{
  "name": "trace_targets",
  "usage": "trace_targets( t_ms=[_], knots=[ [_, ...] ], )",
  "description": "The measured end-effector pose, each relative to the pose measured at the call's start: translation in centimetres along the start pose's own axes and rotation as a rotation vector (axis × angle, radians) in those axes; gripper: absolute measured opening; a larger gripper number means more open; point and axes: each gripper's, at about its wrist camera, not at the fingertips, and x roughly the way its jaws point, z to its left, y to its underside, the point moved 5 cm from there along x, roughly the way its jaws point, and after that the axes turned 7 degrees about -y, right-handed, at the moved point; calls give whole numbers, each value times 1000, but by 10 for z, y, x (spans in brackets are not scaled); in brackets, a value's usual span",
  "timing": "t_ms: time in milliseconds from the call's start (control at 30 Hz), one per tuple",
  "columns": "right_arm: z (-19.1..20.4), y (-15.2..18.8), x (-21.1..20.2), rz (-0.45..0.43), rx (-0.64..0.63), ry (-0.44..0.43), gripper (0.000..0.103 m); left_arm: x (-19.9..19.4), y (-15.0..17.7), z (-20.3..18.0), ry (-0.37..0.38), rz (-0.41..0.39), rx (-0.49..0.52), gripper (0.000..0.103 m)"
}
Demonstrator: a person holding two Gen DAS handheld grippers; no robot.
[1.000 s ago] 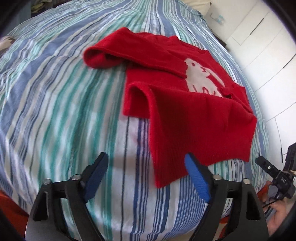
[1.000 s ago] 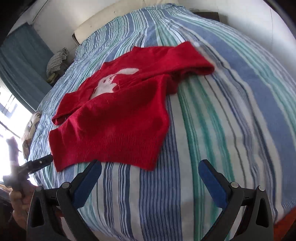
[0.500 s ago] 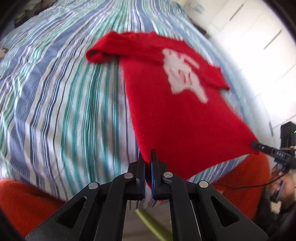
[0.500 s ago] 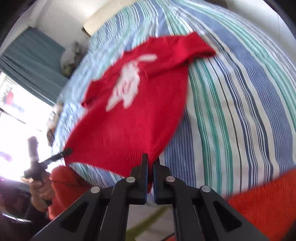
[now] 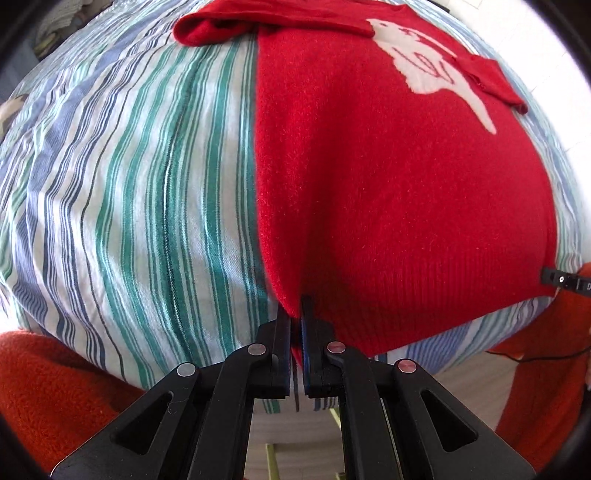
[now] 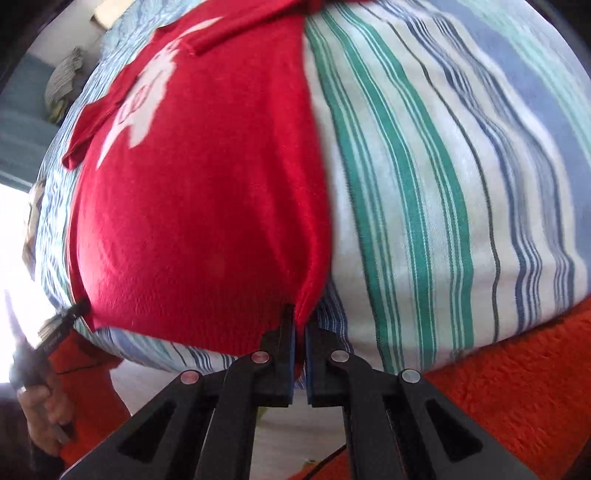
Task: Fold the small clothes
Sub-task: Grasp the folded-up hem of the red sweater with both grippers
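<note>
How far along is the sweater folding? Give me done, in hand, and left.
Done: the red sweater lies front-up on the striped bedspread, body pulled smooth, and one sleeve sits folded across the white animal design. In hand: the left gripper and the right gripper each pinch a bottom hem corner. Left: the other sleeve lies bunched outward, and the body is unfolded.

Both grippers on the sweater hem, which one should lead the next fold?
Neither alone, probably. The left gripper and right gripper are each shut on a bottom corner of the red sweater, stretched flat on the striped bed. Lifting both together looks best.
</note>
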Motion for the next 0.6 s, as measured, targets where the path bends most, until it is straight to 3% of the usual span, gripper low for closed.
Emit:
trace_targets(
  t_ms=[200, 367, 433, 467, 500, 533, 567, 600],
  knots=[
    [1, 2, 0, -4, 44, -28, 2, 4, -5, -9, -28, -6, 10, 8],
    [-7, 8, -10, -9, 44, -10, 3, 4, -7, 1, 16, 10, -40, 17],
    [3, 12, -11, -7, 46, -10, 8, 1, -3, 11, 20, 25, -63, 31],
    [3, 13, -15, -4, 51, -9, 14, 0, -2, 15, 10, 36, -71, 50],
    [2, 16, -18, -1, 54, -7, 23, -3, 3, 22, -9, 53, -76, 75],
    [1, 17, -23, 3, 55, 1, 28, -2, 7, 26, -40, 75, -79, 84],
    [-1, 20, -30, 6, 53, 9, 36, -2, 12, 29, -71, 95, -79, 87],
    [-3, 23, -37, 9, 47, 12, 37, -1, 16, 30, -82, 111, -73, 87]
  ],
)
